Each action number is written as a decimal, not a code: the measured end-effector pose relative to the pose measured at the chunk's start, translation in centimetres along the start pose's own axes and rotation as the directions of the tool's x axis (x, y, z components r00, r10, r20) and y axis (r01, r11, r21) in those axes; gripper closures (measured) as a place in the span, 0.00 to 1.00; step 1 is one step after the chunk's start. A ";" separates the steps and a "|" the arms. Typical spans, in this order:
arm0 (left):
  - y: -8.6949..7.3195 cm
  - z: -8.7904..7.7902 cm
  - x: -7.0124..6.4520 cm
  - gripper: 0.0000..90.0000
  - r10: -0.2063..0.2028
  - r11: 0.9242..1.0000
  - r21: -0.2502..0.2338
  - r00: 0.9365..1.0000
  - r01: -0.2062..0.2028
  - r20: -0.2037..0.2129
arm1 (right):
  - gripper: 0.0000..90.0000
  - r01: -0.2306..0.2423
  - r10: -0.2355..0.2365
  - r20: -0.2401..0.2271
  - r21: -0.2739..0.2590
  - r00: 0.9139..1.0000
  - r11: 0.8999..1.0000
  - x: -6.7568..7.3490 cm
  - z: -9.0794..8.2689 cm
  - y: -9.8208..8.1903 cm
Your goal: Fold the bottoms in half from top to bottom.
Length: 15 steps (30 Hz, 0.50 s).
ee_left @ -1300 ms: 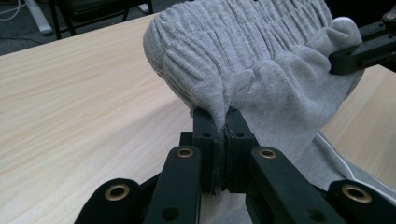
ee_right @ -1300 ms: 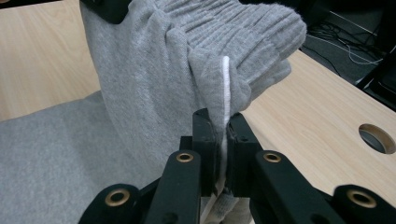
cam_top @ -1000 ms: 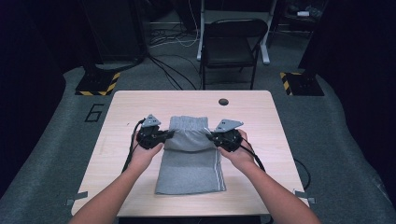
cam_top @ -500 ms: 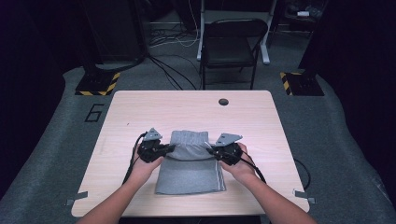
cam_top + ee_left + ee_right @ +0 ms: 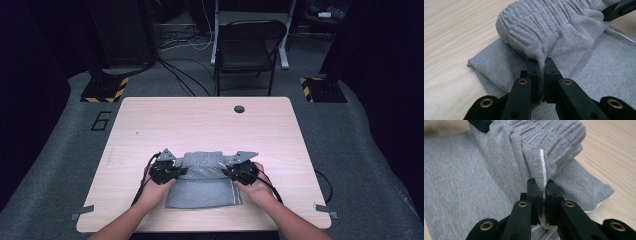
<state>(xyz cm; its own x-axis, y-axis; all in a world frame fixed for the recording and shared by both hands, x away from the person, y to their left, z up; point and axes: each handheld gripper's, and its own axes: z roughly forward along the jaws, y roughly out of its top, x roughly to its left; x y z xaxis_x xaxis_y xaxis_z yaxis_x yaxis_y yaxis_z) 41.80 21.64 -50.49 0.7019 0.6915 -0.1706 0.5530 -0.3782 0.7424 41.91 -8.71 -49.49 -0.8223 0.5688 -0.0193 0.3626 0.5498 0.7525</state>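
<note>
Both the left gripper [image 5: 543, 65] and right gripper [image 5: 543, 185] clamp the grey sweatpants' [image 5: 202, 187] ribbed waistband, probably mid-fold; lower both ends level, edges aligned.

I read the garment [image 5: 584, 60] as soft grey knit cloth, matt, ribbed at the gathered waistband [image 5: 541, 17], with a white corded seam [image 5: 543, 168]. My left gripper [image 5: 543, 68] and right gripper [image 5: 542, 187] look like matt black plastic with brass-coloured rivets, slightly shiny. The table [image 5: 200, 120] is pale wood-grain laminate, smooth, low sheen. The floor [image 5: 50, 150] is grey carpet, rough. The far chair [image 5: 247, 42] has a dark metal frame.
</note>
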 end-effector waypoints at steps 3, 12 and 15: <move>-0.4 0.3 0.2 0.95 0.009 1.000 0.021 1.000 -0.009 0.005 | 0.93 -0.019 0.019 -0.008 0.015 1.000 1.000 0.0 0.3 -0.3; -0.7 0.4 0.2 0.87 -0.017 0.999 0.036 1.000 0.016 0.019 | 0.88 -0.073 0.074 -0.044 0.028 0.996 0.997 0.0 0.6 -0.9; -0.6 0.2 0.1 0.87 -0.020 0.999 0.032 1.000 0.019 0.020 | 0.77 -0.093 0.094 -0.068 0.014 0.993 0.996 -0.1 0.4 -0.6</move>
<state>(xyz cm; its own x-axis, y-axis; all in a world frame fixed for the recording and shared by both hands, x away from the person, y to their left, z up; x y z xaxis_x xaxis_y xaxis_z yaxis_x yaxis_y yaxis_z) 41.64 21.76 -51.07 0.6998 0.6864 -0.1980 0.5802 -0.3845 0.7180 41.92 -8.86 -50.24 -0.8127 0.5747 0.0965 0.4436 0.5027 0.7420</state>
